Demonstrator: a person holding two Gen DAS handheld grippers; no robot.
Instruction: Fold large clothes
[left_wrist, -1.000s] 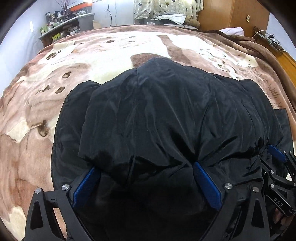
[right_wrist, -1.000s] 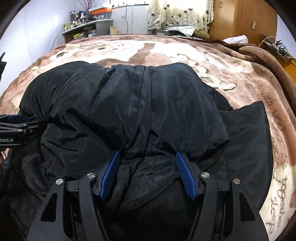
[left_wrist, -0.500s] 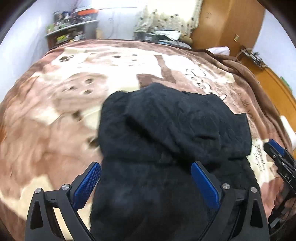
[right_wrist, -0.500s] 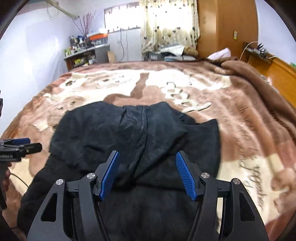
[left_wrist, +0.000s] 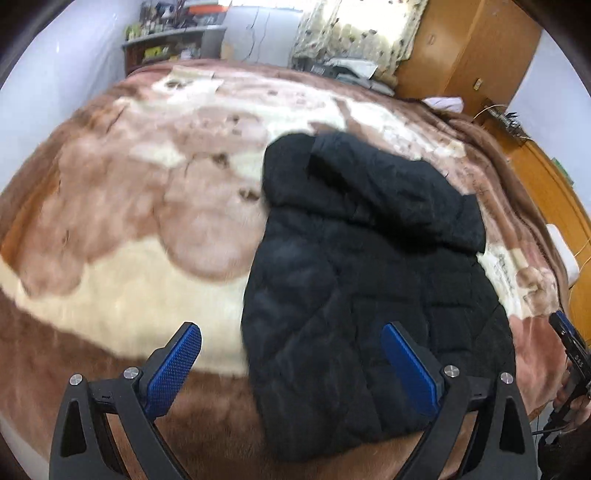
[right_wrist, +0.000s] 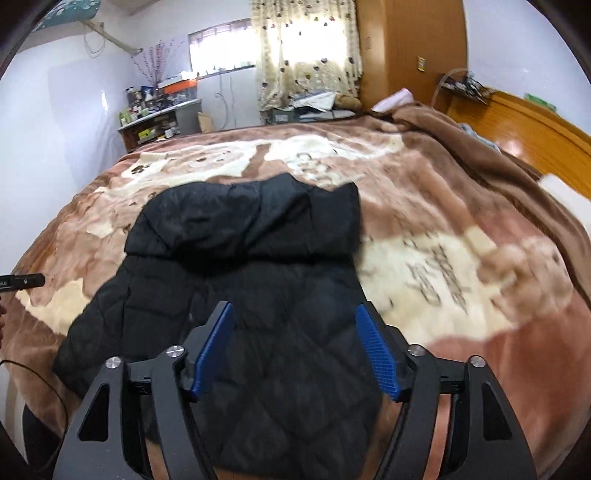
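A: Start at the jaws. What differs from a second ago?

B: Both pairs stand wide with nothing between them. A second ago the left gripper (left_wrist: 291, 363) and the right gripper (right_wrist: 293, 345) were each pressed into bunched black cloth; now they hang above it, apart from it.

A: And the jacket (left_wrist: 369, 280)?

B: It lies flat on the bed's blanket (left_wrist: 155, 206), near the close edge. It is black and quilted, with its hood (right_wrist: 251, 218) laid on the far end. Earlier it filled most of each view in a heaped mound; now it looks far smaller and spread out.

A: What does one view give that the other does not?

B: The left view sees the jacket off to its right, and the right gripper's tip at the far right edge, with a bit of the hand (left_wrist: 576, 402) that holds it. The right view has the jacket straight under its jaws and shows the left gripper's tip at its left edge. It alone shows the window (right_wrist: 221, 48), the whole spotted curtain (right_wrist: 306, 55) and the branches on the cluttered shelf (right_wrist: 162, 118). Both show the wooden wardrobe (right_wrist: 410, 48).

A: Any writing?

B: Dark script is woven into the blanket to the right of the jacket, blurred past reading. Small letters sit on the right gripper's body in the left view, also too small to read.
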